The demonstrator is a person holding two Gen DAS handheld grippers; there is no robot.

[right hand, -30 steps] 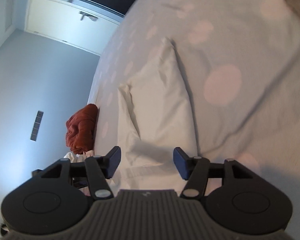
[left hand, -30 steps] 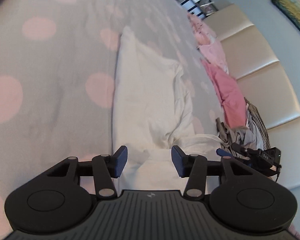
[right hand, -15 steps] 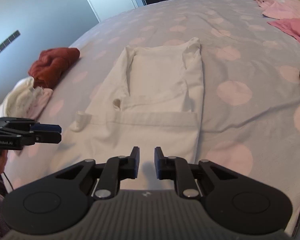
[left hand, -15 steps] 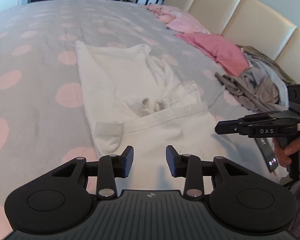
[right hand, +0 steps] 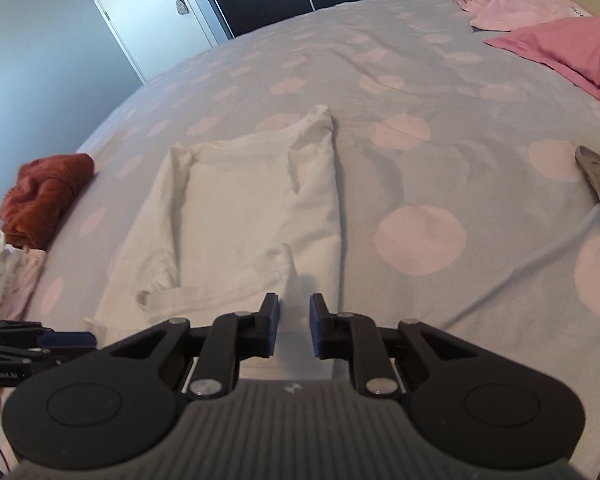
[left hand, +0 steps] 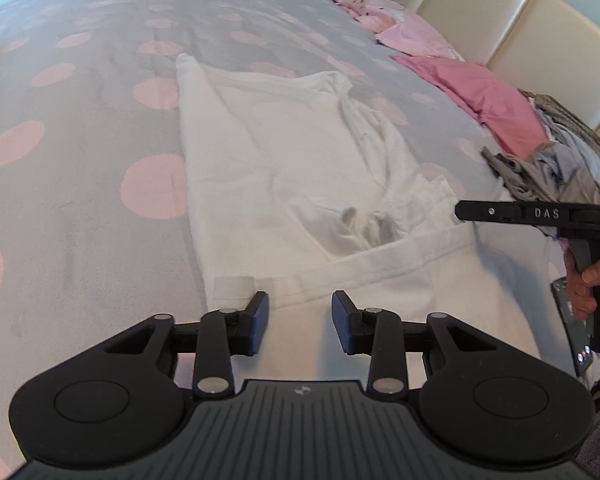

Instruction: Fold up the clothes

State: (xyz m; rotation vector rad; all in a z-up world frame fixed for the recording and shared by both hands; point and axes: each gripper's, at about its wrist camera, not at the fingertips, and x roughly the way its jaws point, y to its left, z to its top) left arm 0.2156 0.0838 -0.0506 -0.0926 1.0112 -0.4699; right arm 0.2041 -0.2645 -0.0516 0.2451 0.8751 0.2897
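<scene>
The left gripper [left hand: 299,322] hovers with its jaws spread and empty over the near hem of the white T-shirt [left hand: 300,168], and the right gripper [right hand: 294,326] hangs over the near right part of the same shirt with only a narrow gap between its jaws, holding nothing. The shirt lies flat in the middle of the grey bedspread with pink dots [right hand: 420,184], both sides folded inward. A rust-red garment [right hand: 44,192] lies at the far left edge, pink clothes [left hand: 476,92] and a grey pile [left hand: 548,168] at the right.
</scene>
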